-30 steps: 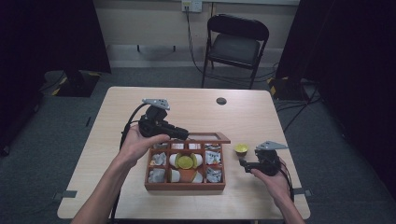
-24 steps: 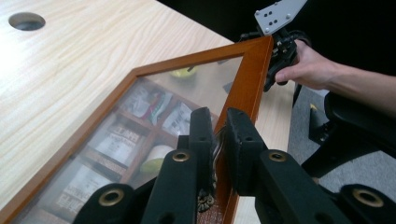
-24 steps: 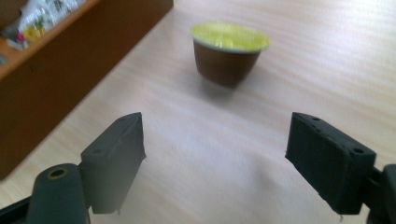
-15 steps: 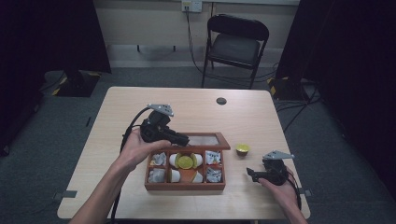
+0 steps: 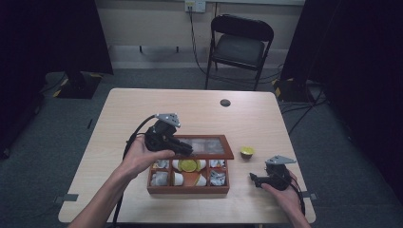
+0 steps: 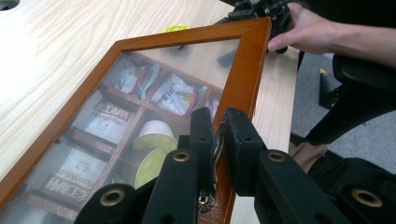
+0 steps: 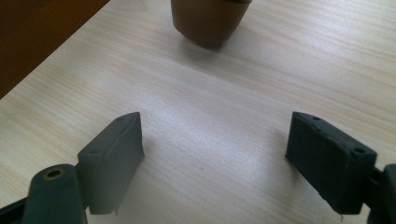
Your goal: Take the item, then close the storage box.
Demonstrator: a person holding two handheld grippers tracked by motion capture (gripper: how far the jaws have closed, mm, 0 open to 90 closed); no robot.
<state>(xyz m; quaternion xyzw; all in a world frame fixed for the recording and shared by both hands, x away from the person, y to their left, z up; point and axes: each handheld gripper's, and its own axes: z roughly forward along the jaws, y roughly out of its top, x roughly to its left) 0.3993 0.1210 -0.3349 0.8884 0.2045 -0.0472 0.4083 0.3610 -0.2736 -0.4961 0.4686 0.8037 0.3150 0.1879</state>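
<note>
**Lid held up at the box, capsule out on the desk**

A pale wooden desk (image 5: pixel 119 142) stands on grey carpet in a dim room, with a black folding chair (image 5: pixel 240 45) beyond its far edge and dark curtains at both sides. A small dark disc (image 5: pixel 225 102) lies near the far edge.

The compartmented reddish-brown wooden box (image 5: pixel 187 189) sits toward the near edge, a little right of centre. Its glass-paned wooden lid (image 5: pixel 209 145) is raised, and the left gripper (image 6: pixel 215 135) is clamped tight on the lid's frame. The packets and capsules inside are too small to read from the high view; the left gripper view shows them through the pane, blurred, with printed sachets and yellow-topped capsules.

The small brown capsule with a yellow top (image 5: pixel 247 152) stands on the desk just right of the box. The right gripper (image 5: pixel 253 178) rests near the near right corner, its jaws having just been opening, now wide with nothing between them. In the right gripper view the capsule (image 7: pixel 208 18) is cut off by the top edge.
</note>
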